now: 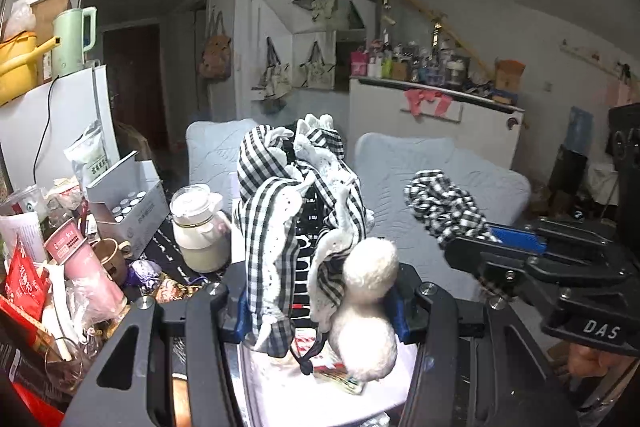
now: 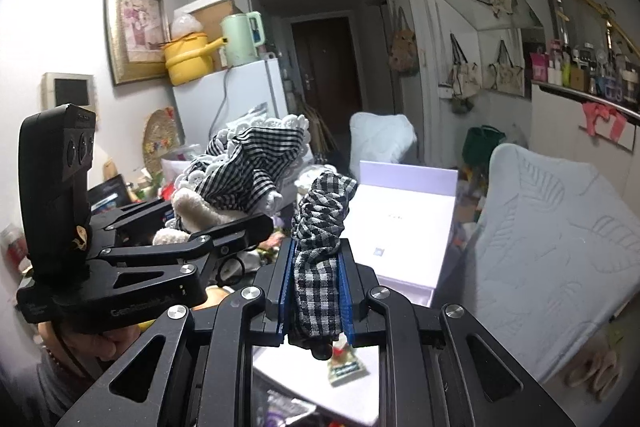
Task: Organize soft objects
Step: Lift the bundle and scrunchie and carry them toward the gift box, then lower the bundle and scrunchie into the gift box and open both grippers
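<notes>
Left wrist view only: cluttered surface (image 1: 176, 259) at lower left, carrying a white jar (image 1: 200, 231), a pink cup (image 1: 90, 267) and a cardboard box (image 1: 132, 203) of small bottles. Also shown only here, 2 white pompoms (image 1: 366, 307) hanging from the gingham bundle (image 1: 296, 223).

Right wrist view only: framed picture (image 2: 136, 27) on the left wall, an open white box (image 2: 404, 223) standing ahead of the gripper, and pale slippers (image 2: 596, 371) on the floor at lower right.

Both views: white fridge (image 1: 52, 123) with yellow pot (image 1: 18, 67) and green kettle (image 1: 74, 41) on top, and pale quilted cushions (image 2: 552, 247).

Left gripper (image 1: 316, 303): closed on the gingham bundle, a black-and-white check cloth with white lace trim. Bundle held clear of the surface, long axis roughly upright, rising out of the blue pads (image 1: 240, 319) toward the top of the left wrist view, pompoms at its lower end.

Right gripper (image 2: 316, 291): clamped on a gingham scrunchie (image 2: 320, 235) of finer check. Scrunchie held in the air, long axis in line with the fingers, free end pointing up and away, slightly crumpled. Seen from the left wrist view at right, projecting leftward over a cushion, well apart from the bundle.
</notes>
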Action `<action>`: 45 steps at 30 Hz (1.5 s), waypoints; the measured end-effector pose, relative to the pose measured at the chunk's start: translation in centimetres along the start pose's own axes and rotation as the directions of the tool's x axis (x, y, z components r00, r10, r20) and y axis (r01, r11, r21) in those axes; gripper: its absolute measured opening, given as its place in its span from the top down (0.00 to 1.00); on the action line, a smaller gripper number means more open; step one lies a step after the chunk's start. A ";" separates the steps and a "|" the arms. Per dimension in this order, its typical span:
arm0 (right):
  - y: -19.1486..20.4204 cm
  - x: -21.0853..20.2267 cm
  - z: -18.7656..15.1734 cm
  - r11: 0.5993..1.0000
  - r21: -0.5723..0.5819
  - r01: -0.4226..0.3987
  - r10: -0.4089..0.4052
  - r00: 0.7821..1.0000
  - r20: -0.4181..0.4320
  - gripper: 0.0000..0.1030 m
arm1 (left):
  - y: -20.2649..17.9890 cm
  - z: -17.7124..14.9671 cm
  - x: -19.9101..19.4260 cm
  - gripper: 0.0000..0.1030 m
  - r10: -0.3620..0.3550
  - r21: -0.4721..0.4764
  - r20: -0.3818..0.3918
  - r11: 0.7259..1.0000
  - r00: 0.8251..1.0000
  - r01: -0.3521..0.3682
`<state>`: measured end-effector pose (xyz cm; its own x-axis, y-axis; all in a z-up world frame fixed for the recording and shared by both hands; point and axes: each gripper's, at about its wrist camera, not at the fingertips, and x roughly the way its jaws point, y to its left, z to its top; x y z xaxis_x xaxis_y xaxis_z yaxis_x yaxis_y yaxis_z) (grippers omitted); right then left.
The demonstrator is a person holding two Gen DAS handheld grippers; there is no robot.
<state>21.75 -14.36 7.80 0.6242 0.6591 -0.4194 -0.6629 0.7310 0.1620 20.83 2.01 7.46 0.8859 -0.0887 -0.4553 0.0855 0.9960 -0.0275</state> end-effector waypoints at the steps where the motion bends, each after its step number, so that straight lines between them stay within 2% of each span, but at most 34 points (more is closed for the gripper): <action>1: -0.2 0.5 0.2 1.000 0.002 0.003 -0.003 1.000 -0.008 0.81 | 0.3 0.2 0.9 0.51 0.009 0.001 -0.012 1.000 1.000 -0.009; 7: -2.6 4.8 0.7 0.999 0.045 -0.019 0.023 0.995 -0.093 0.81 | 0.7 -0.2 4.7 0.51 0.079 0.038 -0.074 0.996 0.994 -0.076; 12: -4.4 8.2 -0.5 0.997 0.078 0.009 0.006 0.984 -0.180 0.81 | 0.9 -1.5 7.8 0.51 0.088 0.046 -0.140 0.996 0.986 -0.082; 18: -6.1 11.7 -2.9 0.993 0.107 0.039 -0.007 0.959 -0.284 0.81 | 1.6 -3.5 11.1 0.51 0.099 0.048 -0.225 0.995 0.969 -0.091; 28: -8.1 15.8 -7.0 0.987 0.140 0.079 -0.012 0.906 -0.424 0.81 | 2.1 -7.8 15.3 0.51 0.080 0.050 -0.379 0.997 0.922 -0.066; 34: -9.1 17.2 -8.4 0.983 0.149 0.111 -0.030 0.887 -0.462 0.81 | 2.0 -9.1 16.9 0.51 0.066 0.045 -0.441 0.998 0.895 -0.051; 39: -9.3 18.0 -9.5 0.983 0.107 0.151 -0.079 0.865 -0.496 0.81 | 2.1 -10.3 18.1 0.51 0.048 0.022 -0.500 0.999 0.865 -0.042; 45: -9.2 18.3 -10.7 0.983 0.087 0.164 -0.098 0.857 -0.506 0.80 | 2.4 -11.3 19.0 0.49 0.045 0.003 -0.532 0.999 0.846 -0.051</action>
<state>34.83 -10.97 -10.95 0.3908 0.4037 -0.8272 -0.5132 0.8416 0.1683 32.75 2.90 -11.32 0.5109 -0.0225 -0.8594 0.0414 0.9991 -0.0015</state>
